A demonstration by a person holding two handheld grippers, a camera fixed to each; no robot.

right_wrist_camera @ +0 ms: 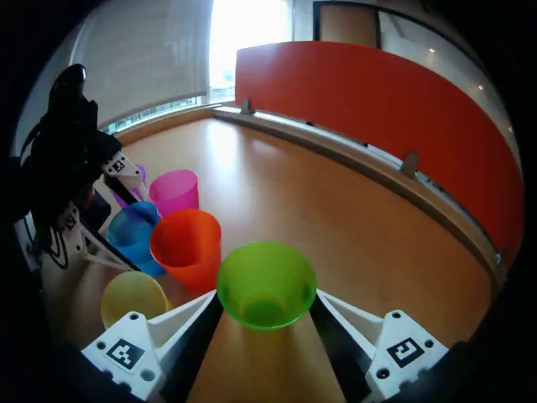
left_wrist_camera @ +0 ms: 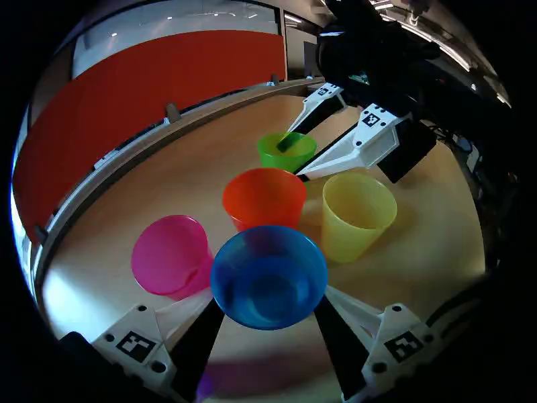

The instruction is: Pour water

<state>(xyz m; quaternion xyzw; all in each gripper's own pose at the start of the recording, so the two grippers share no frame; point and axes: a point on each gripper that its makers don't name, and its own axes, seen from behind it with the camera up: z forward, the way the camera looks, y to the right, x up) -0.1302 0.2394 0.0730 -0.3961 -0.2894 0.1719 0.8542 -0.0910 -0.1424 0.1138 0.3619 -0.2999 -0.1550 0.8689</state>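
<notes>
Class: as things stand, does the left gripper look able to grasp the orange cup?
Probably not yet: the left gripper holds the blue cup between its fingers, and that cup sits between it and the orange cup. It would have to let go first.

Blue cup in left claw — green cup in right claw, beyond

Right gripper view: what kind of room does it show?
Probably an office: a long wooden desk, a red divider panel along its edge, and a bright window.
</notes>
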